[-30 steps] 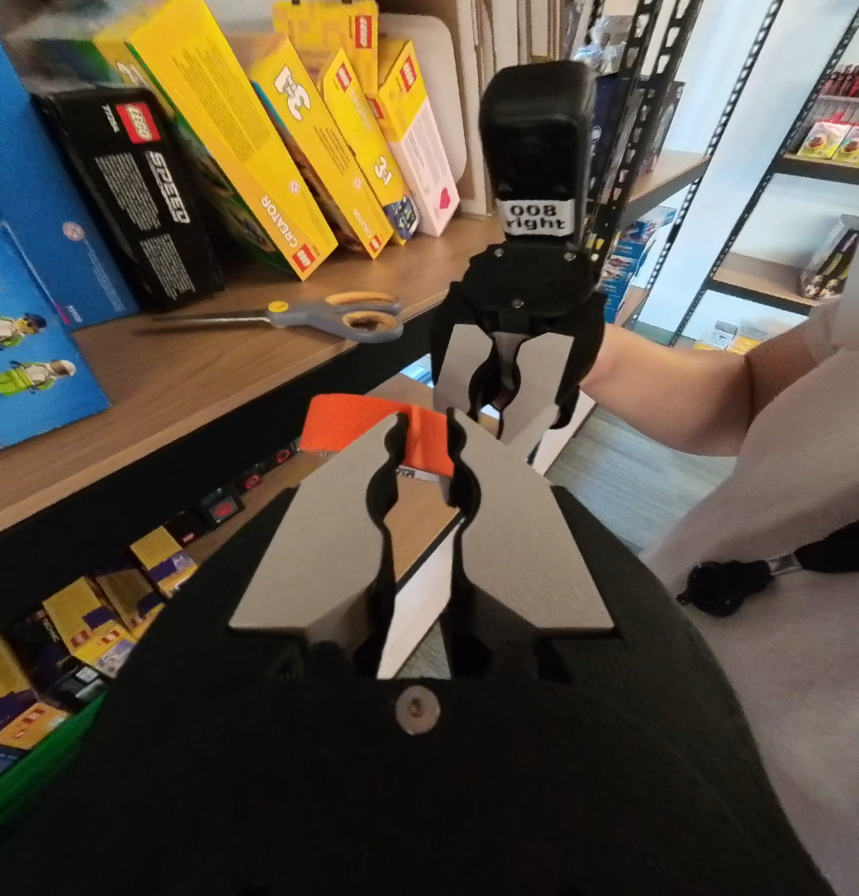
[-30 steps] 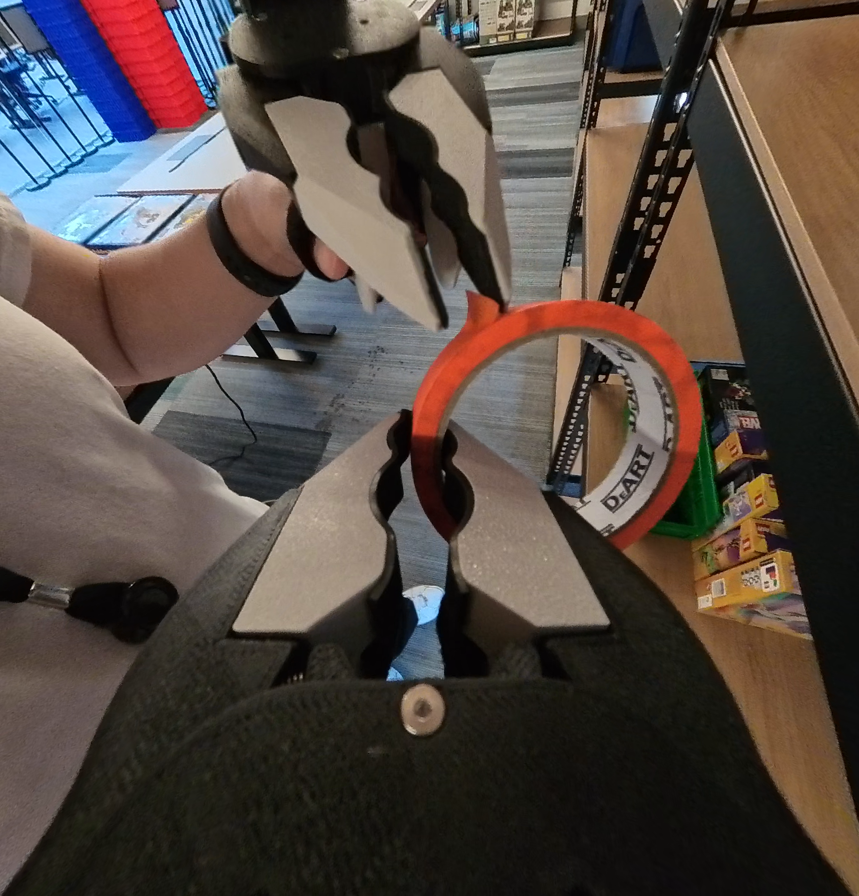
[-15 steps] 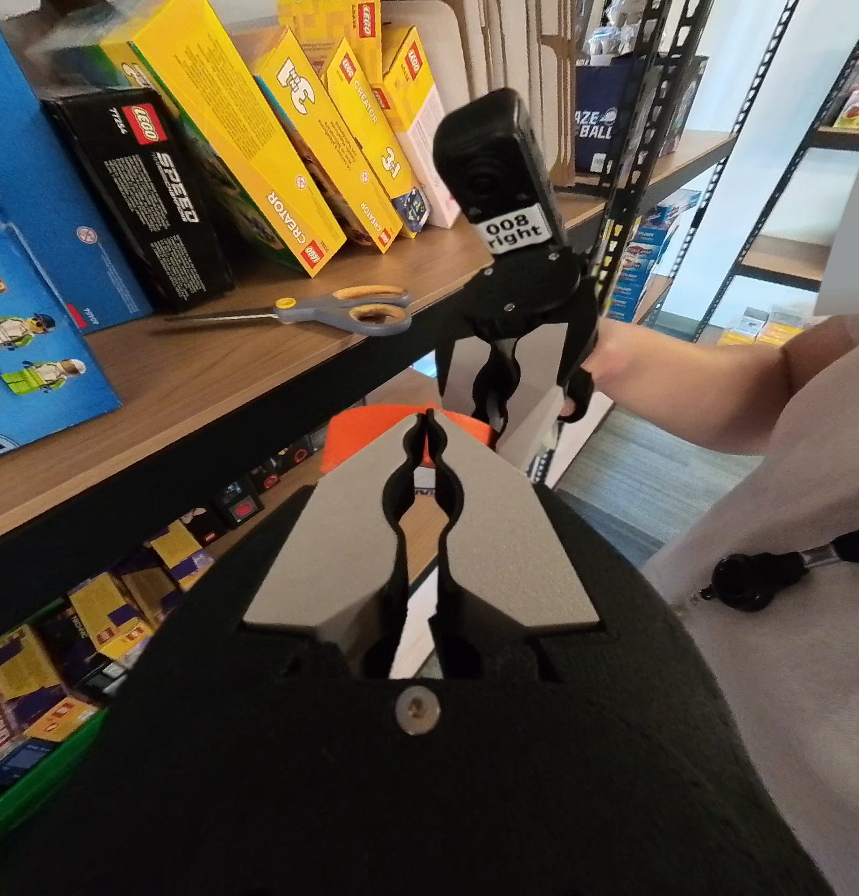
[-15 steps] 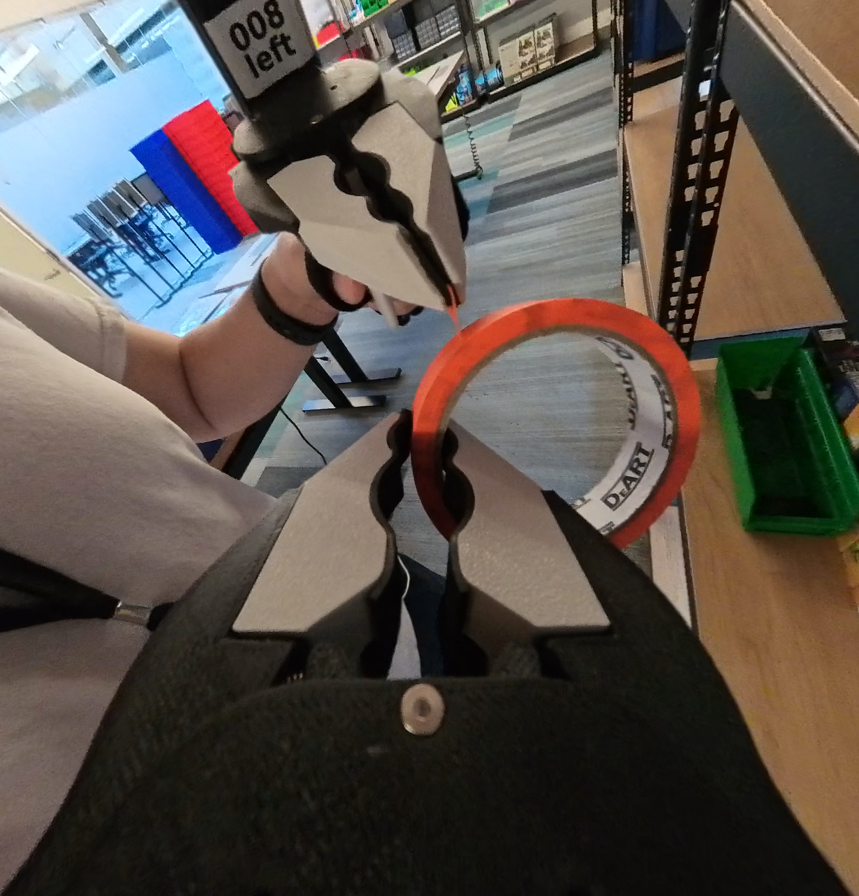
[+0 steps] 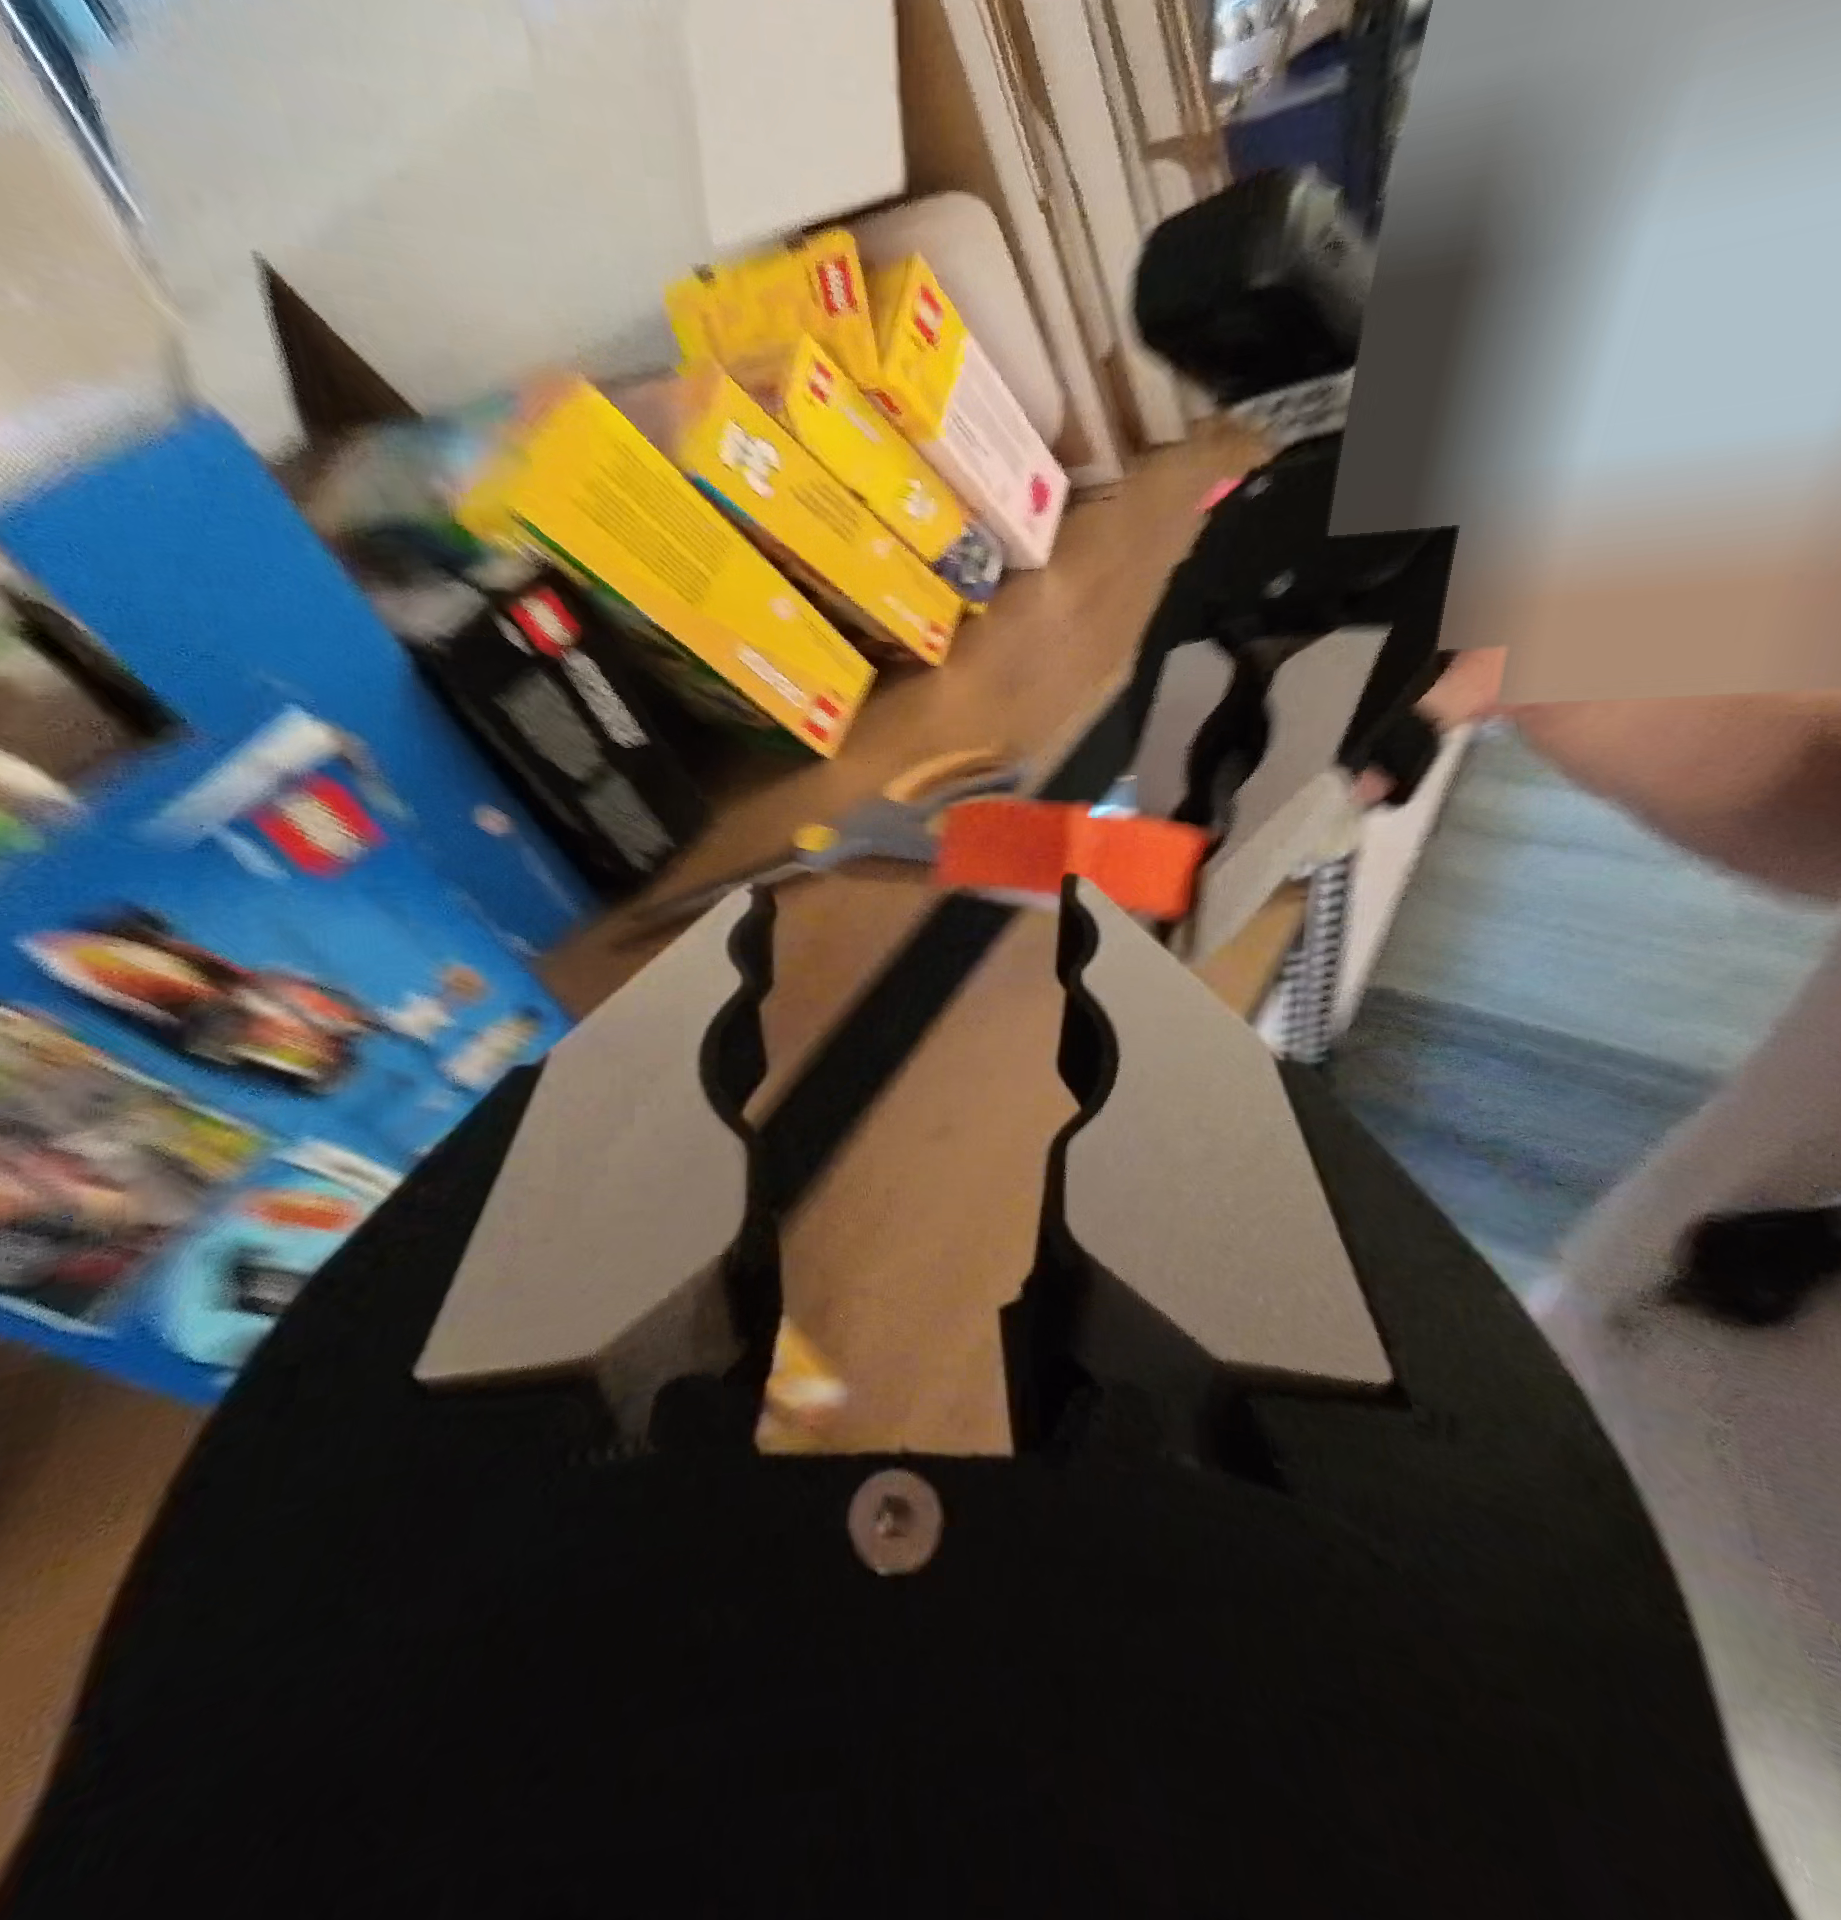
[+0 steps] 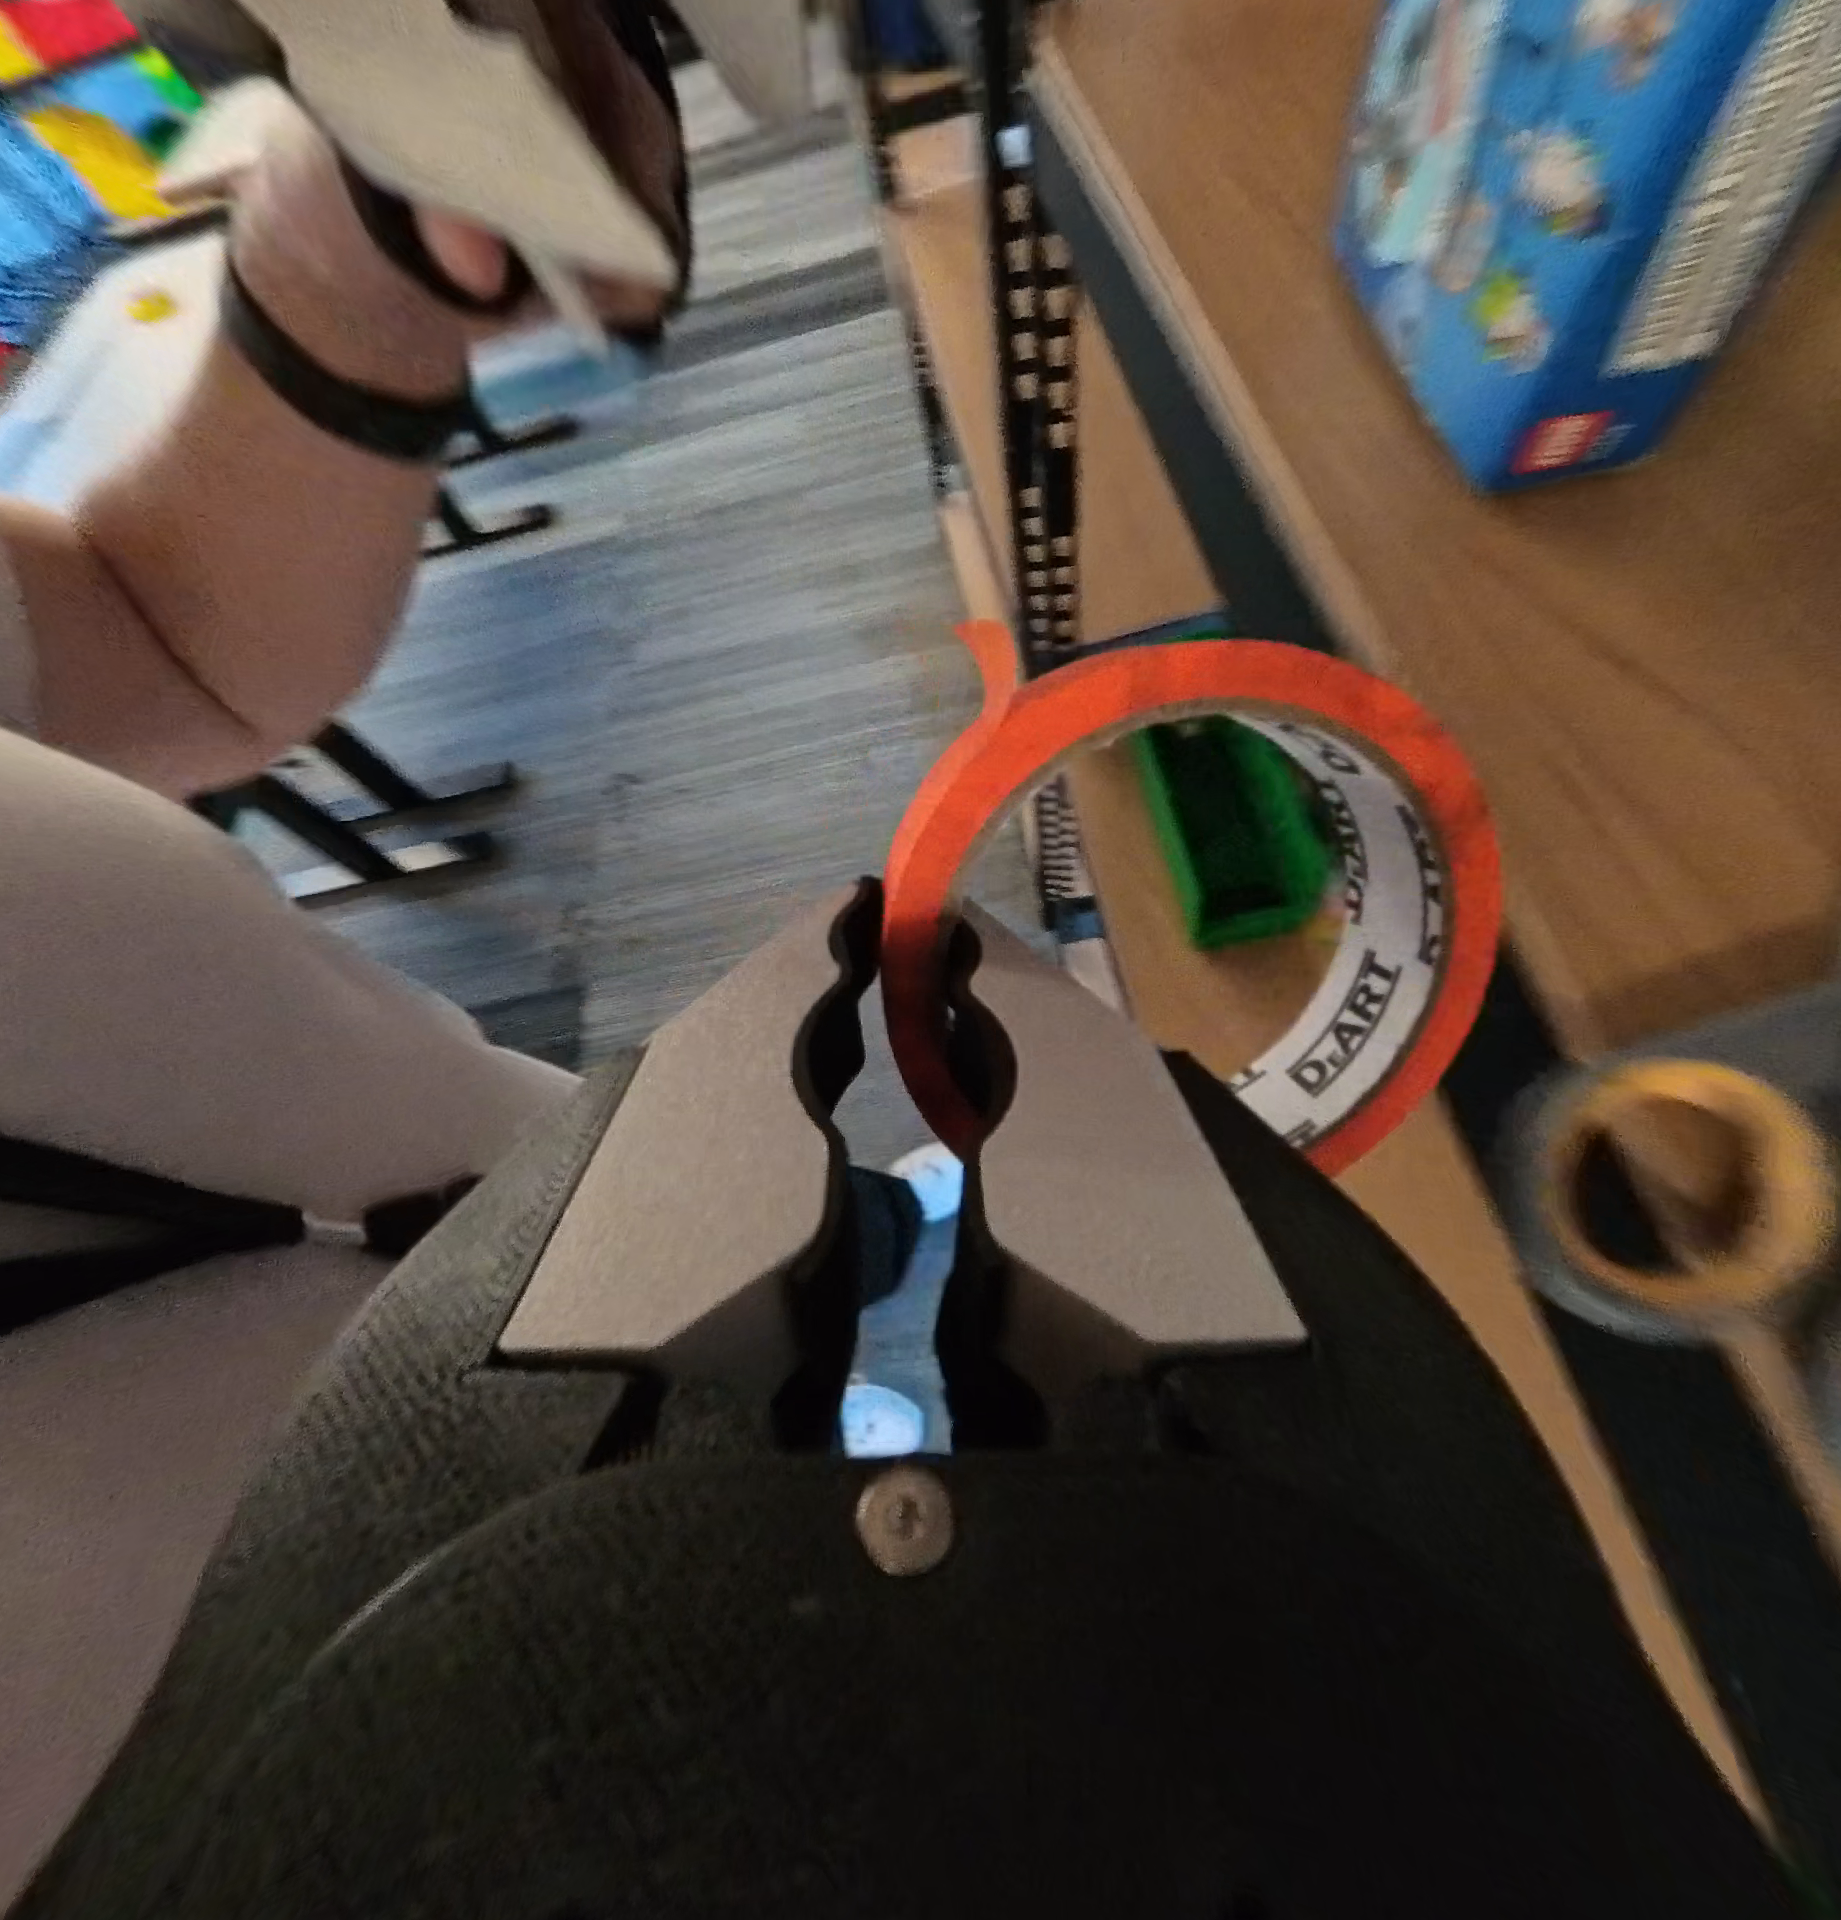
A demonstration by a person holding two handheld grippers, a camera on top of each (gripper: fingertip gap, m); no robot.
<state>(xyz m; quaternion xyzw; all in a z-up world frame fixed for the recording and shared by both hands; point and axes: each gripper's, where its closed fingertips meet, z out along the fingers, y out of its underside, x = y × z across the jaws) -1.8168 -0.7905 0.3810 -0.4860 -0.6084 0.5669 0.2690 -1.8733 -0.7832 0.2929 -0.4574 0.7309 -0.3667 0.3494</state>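
My right gripper (image 6: 911, 909) is shut on the rim of an orange tape roll (image 6: 1435, 810) with a white printed core, held upright beside the shelf edge. A short loose tab of tape sticks up at the roll's top left. In the left wrist view the roll (image 5: 1072, 854) shows edge-on just beyond my fingertips, held by the right gripper (image 5: 1269, 748). My left gripper (image 5: 911, 909) is open and empty, apart from the tape. It shows blurred at the top of the right wrist view (image 6: 542, 156). Grey-and-yellow scissors (image 5: 895, 826) lie on the wooden shelf behind the roll.
The wooden shelf (image 5: 1051, 644) carries leaning yellow boxes (image 5: 687, 582), a black box (image 5: 573, 686) and blue boxes (image 5: 272, 935). The scissors' handle (image 6: 1674, 1184) shows in the right wrist view, with a blue box (image 6: 1581, 239) and a green bin (image 6: 1238, 842) below. Both views are blurred.
My left gripper has opened, let go of the tape's loose end, and drawn back and up. The right gripper with the roll has moved toward the shelf and scissors.
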